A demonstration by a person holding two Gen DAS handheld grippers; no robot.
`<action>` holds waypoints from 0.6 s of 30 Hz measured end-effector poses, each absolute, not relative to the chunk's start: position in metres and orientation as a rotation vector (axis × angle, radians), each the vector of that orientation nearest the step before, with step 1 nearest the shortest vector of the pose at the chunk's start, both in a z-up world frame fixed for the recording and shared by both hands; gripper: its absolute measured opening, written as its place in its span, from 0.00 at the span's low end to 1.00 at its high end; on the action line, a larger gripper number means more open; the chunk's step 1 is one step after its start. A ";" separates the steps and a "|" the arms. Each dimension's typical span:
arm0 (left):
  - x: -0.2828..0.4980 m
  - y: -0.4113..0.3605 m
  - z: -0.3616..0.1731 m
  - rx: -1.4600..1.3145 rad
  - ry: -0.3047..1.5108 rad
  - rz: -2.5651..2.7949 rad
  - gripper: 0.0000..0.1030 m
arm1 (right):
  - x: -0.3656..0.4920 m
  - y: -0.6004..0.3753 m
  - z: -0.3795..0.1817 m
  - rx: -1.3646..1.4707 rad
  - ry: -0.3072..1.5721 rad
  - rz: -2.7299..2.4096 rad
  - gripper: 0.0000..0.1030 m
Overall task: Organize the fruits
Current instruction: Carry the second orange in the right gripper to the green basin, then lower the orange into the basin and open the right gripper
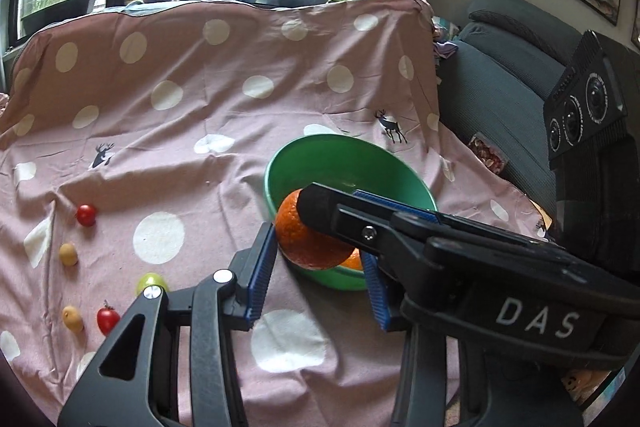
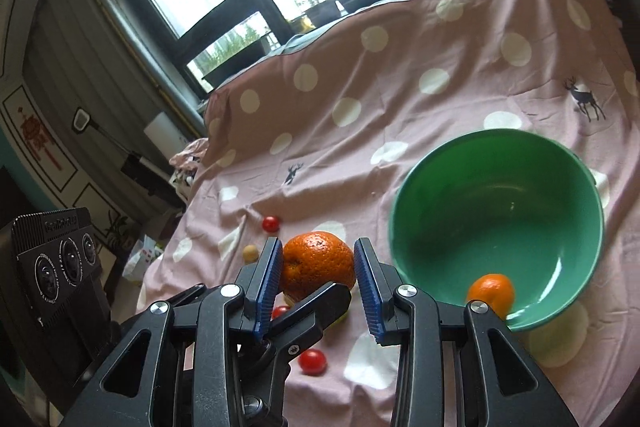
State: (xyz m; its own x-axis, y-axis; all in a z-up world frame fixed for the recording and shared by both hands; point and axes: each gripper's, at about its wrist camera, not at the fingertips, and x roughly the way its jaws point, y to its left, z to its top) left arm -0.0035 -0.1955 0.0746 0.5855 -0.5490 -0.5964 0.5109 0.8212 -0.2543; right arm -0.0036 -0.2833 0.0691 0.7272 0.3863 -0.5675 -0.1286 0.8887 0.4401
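The large orange (image 2: 316,261) sat between the blue pads of the right gripper (image 2: 318,285). The pads were set about as far apart as the fruit is wide; the left one pressed the peel and the other met it on the far side, so the fruit looked gripped. It was held just beside the near rim of the green bowl (image 2: 500,137), above the cloth rather than inside the bowl.

From the left wrist, the same orange (image 1: 310,241) lay at the tips of the left gripper (image 1: 320,247). One pad touched its side, while the other was partly hidden behind the right gripper (image 1: 348,205), which crossed over the fruit. Whether the left fingers were pinching or merely flanking it could not be told.

A smaller orange (image 2: 490,293) rested inside the bowl against its near wall. Loose on the pink dotted cloth (image 1: 200,147), well apart from the bowl, lay two cherry tomatoes (image 1: 86,215) – the second (image 1: 107,319) nearer the camera – plus two yellowish fruits (image 1: 68,254) and a pale green one (image 1: 151,283) (kinds unclear).
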 end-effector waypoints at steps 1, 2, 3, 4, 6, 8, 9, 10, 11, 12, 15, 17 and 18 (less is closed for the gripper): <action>-0.002 -0.203 0.075 -0.049 0.713 -0.630 0.41 | -0.004 -0.290 0.069 0.401 0.696 0.280 0.38; 0.001 -0.210 0.075 -0.043 0.714 -0.644 0.41 | -0.003 -0.298 0.069 0.414 0.689 0.268 0.38; 0.003 -0.217 0.075 -0.038 0.713 -0.659 0.41 | -0.004 -0.305 0.069 0.424 0.683 0.256 0.38; 0.005 -0.224 0.074 -0.033 0.715 -0.674 0.41 | -0.004 -0.312 0.069 0.438 0.678 0.241 0.38; 0.010 -0.239 0.072 -0.023 0.730 -0.697 0.41 | -0.005 -0.326 0.068 0.461 0.671 0.208 0.38; 0.015 -0.253 0.070 -0.012 0.746 -0.713 0.41 | -0.004 -0.339 0.064 0.491 0.674 0.181 0.38; 0.017 -0.258 0.068 -0.010 0.757 -0.720 0.41 | -0.003 -0.346 0.062 0.509 0.675 0.171 0.38; 0.020 -0.264 0.066 -0.008 0.768 -0.728 0.41 | -0.002 -0.353 0.059 0.525 0.680 0.161 0.38; 0.023 -0.270 0.064 -0.006 0.779 -0.737 0.41 | -0.001 -0.359 0.057 0.542 0.685 0.150 0.38; 0.025 -0.275 0.062 -0.004 0.790 -0.744 0.41 | -0.001 -0.365 0.055 0.556 0.690 0.138 0.38; 0.032 -0.286 0.056 0.006 0.817 -0.762 0.41 | 0.002 -0.380 0.047 0.593 0.707 0.106 0.38; 0.036 -0.292 0.052 0.005 0.839 -0.772 0.41 | 0.003 -0.387 0.043 0.611 0.719 0.090 0.38; 0.036 -0.294 0.050 0.007 0.846 -0.774 0.41 | 0.004 -0.390 0.041 0.616 0.726 0.081 0.38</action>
